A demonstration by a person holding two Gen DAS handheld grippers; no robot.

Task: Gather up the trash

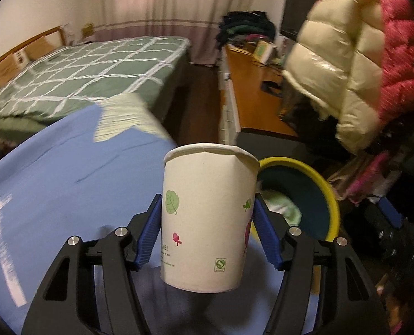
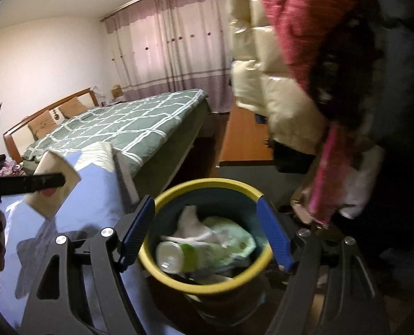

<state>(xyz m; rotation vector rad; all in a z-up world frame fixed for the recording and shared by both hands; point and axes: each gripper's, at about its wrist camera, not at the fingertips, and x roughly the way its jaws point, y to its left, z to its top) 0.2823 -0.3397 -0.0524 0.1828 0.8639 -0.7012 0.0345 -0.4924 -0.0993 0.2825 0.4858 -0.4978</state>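
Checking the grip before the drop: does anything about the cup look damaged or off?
The paper cup is squashed: its rim is pushed out of round and angular between the left gripper fingers. Otherwise it sits upright, beside the yellow-rimmed bin.

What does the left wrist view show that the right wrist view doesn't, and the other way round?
Only the left wrist view: the cup's printed leaves, with the left tool clamped on it, and dark clothes piled on the desk.

Only the right wrist view: the bin's contents, a plastic bottle and crumpled wrappers, framed by the open right tool.

Both: cup, yellow-rimmed bin, blue sheet, green checked bed, hanging jackets.
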